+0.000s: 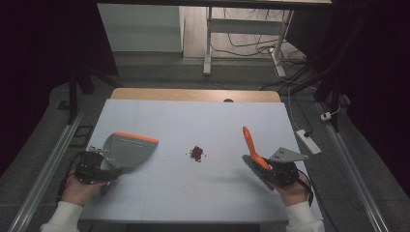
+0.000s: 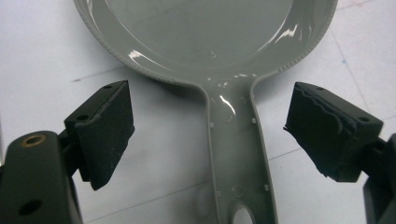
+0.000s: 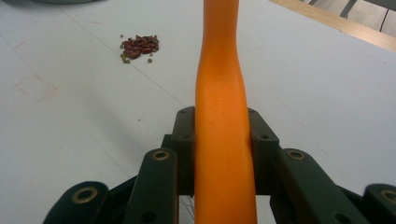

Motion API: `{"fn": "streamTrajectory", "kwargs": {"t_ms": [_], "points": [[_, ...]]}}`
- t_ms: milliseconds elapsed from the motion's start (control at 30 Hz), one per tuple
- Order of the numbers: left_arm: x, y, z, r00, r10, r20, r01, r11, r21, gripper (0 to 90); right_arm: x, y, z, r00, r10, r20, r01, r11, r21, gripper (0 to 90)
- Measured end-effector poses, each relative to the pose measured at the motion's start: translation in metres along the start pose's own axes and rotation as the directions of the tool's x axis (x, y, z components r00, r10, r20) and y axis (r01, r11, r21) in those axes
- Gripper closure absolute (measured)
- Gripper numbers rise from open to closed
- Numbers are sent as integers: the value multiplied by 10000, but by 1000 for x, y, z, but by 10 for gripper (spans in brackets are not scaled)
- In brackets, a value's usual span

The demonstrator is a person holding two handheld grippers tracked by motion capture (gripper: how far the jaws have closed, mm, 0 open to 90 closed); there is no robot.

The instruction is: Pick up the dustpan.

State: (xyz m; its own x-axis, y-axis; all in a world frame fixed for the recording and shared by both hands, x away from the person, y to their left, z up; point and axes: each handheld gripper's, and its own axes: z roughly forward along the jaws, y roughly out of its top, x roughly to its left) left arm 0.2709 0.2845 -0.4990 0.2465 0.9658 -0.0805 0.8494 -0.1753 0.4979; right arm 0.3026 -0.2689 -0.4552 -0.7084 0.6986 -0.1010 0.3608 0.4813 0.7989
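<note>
At the near left, the left gripper (image 2: 210, 140) is seen with jaws spread wide astride the grey dustpan's (image 1: 128, 152) handle, untouched. At the near right, the right gripper (image 3: 223, 144) is clamped on the orange brush handle (image 3: 222, 140); its bristles are made out in the high view. Red beans (image 1: 196, 153) lie mid-table (image 1: 193, 121). Beyond, cables cross the floor.

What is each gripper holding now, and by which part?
Right gripper: the brush, by its orange handle. Left gripper: nothing; its jaws stand open around the dustpan handle.
</note>
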Motion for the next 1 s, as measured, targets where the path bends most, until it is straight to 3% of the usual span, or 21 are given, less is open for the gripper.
{"fn": "streamTrajectory", "kwargs": {"t_ms": [133, 300, 400, 700, 833, 1000], "points": [[-1, -1, 10, 9996, -179, 198, 171, 9990, 404, 165, 0, 0, 0, 10000, 29, 2, -29, 10000, 9, 704], [-1, 0, 16, 9989, -270, 385, 253, 9987, 442, 195, 0, -1, 1, 10000, 12, -17, -12, 10000, 25, 703], [-1, 0, 17, 9990, -256, 371, 243, 9991, 346, 241, 0, -1, 2, 10000, -42, -38, 42, 10000, 53, 703], [2, -1, 26, 9948, -409, 930, 379, 9987, 339, 376, 0, -1, 1, 10000, -58, -37, 58, 10000, 10, 704], [1, -1, 28, 9948, -407, 938, 373, 9986, 369, 420, -1, -1, 0, 10000, -75, -26, 75, 10000, 14, 704], [2, -1, 28, 9938, -461, 1010, 438, 9987, 244, 548, -1, -2, -1, 10000, -47, -29, 47, 10000, 19, 704]]}}
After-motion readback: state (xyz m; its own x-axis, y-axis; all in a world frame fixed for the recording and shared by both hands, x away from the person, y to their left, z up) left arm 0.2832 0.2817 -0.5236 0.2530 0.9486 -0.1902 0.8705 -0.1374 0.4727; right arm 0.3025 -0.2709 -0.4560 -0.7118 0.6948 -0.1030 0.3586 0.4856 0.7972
